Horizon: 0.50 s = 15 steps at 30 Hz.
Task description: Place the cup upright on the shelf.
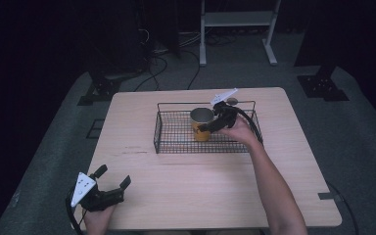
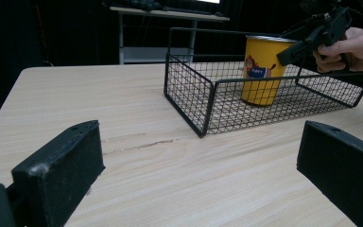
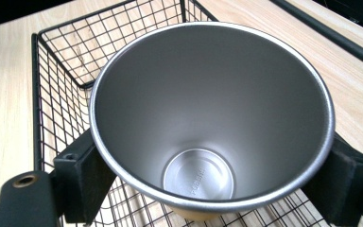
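Two jaws of the right gripper (image 1: pixel 206 126) clasp the cup (image 1: pixel 201 123) in the basket (image 1: pixel 176 146); its gripper view reveals steel inside; left gripper (image 1: pixel 113 177) gapes empty over the counter (image 1: pixel 186 191)

One yellow metal cup (image 1: pixel 201 122) stands in one black wire basket (image 1: pixel 169 133). One wooden table (image 1: pixel 176 196) bears them. Two grippers: left gripper (image 1: pixel 112 175), right gripper (image 1: pixel 206 127).

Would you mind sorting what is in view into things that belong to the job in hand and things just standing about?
In the job:
- yellow cup, upright in the wire basket
- right tongs, jaws on either side of the cup

Standing about:
- left tongs, open, near the table's front left corner
- white shelf frame behind the table
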Available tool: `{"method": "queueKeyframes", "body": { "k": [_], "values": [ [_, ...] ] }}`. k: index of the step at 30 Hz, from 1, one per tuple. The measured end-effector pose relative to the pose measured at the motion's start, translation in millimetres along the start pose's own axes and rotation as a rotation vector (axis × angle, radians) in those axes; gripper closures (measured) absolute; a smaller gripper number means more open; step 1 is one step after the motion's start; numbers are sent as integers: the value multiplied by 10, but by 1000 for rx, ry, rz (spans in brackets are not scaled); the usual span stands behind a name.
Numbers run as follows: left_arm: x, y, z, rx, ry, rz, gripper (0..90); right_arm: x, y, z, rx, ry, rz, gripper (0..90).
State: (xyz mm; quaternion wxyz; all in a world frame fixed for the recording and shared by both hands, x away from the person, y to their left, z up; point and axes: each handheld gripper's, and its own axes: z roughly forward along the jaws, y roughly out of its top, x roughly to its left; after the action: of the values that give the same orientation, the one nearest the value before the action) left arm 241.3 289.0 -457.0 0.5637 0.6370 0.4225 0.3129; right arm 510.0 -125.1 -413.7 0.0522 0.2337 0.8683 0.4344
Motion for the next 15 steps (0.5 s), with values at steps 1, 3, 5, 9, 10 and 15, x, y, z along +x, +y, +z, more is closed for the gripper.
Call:
{"method": "queueKeyframes", "body": {
  "k": [1, 3, 5, 9, 10, 15],
  "values": [
    [2, 0, -1, 0, 0, 0, 1, 13, 3, 2, 6, -2, -5, 136],
    [2, 0, -2, -1, 0, -1, 1, 17, 4, 3, 9, -3, -10, 136],
    [2, 1, -3, -1, 1, 0, 1, 26, 5, -4, 18, -5, -15, 135],
    [2, 1, -4, -1, 0, 0, 1, 46, 4, -7, 33, -8, -23, 133],
    [1, 1, -4, -1, 0, -1, 1, 52, 2, -5, 40, -14, -28, 133],
    [1, 0, -4, 0, 0, -1, 1, 66, -17, -13, 51, -23, -46, 134]
  ]
}}
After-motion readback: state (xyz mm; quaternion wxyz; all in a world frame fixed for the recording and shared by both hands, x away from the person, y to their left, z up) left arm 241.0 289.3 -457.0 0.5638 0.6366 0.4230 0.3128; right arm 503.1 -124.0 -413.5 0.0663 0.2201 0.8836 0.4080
